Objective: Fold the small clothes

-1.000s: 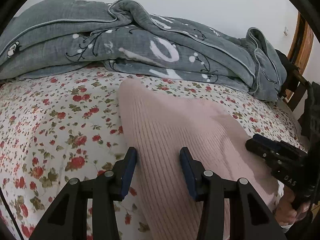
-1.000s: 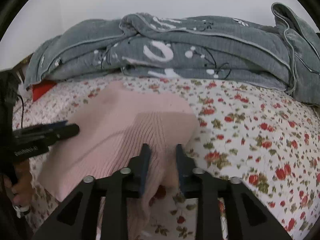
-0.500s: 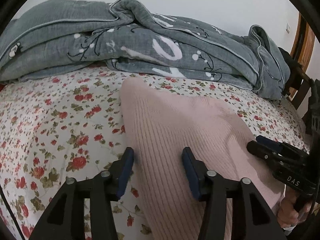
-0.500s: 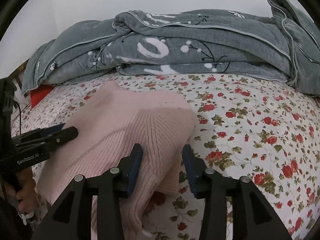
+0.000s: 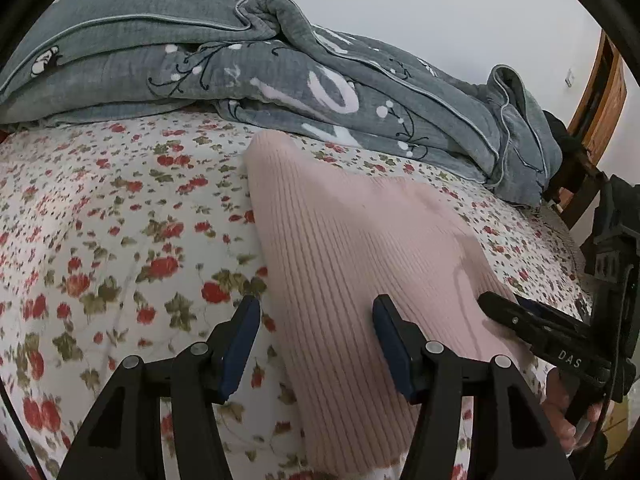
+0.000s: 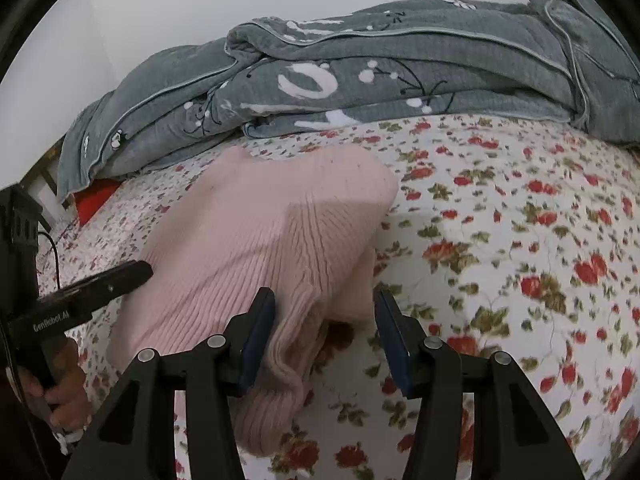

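Note:
A pink ribbed knit garment [image 5: 352, 248] lies folded on the flowered bed sheet [image 5: 100, 220]. My left gripper [image 5: 316, 344] is open, its jaws straddling the garment's near left edge without holding it. In the right wrist view the garment [image 6: 256, 248] lies left of centre, with a rumpled ribbed end near the camera. My right gripper [image 6: 324, 336] is open and empty over that near right corner. The right gripper also shows in the left wrist view [image 5: 516, 320], and the left gripper shows in the right wrist view [image 6: 120, 280], both at the garment's sides.
A grey quilt [image 5: 280, 72] with white print is piled along the far side of the bed, also in the right wrist view [image 6: 380, 72]. A wooden bed frame [image 5: 604, 92] stands at the far right. A red item [image 6: 94, 200] lies at the bed's left edge.
My right gripper let go of the garment's corner and opened wide. My left gripper stayed open and drew back slightly. The garment now lies flat.

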### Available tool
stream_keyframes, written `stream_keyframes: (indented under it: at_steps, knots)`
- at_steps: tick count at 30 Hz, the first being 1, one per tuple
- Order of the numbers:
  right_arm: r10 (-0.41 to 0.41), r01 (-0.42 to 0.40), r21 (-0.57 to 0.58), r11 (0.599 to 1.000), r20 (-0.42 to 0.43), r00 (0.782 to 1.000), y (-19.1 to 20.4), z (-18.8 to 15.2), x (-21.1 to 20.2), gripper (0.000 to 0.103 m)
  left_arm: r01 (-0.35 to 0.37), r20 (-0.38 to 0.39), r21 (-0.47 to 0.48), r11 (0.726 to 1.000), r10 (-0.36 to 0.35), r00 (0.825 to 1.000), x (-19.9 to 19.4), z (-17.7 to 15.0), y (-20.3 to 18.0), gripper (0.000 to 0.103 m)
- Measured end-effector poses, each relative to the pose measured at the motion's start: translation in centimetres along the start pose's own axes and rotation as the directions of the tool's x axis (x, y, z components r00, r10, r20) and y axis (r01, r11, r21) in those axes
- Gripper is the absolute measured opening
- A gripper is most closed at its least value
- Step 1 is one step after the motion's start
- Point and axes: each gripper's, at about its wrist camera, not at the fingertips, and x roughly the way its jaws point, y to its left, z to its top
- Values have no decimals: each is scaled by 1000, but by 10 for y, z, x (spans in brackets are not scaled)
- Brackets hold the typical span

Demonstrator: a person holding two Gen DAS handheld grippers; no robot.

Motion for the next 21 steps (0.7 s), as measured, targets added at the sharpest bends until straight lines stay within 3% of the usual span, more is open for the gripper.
stream_keyframes:
  at_steps: [13, 21]
  knots:
    - [-66, 66, -2, 998, 10, 998, 4, -18, -26, 51, -22, -34, 36, 999, 23, 999, -16, -27, -20, 57]
    - [-107, 107, -11, 994, 13, 994, 7, -26, -36, 45, -37, -22, 35, 999, 38, 999, -29, -34, -19, 57]
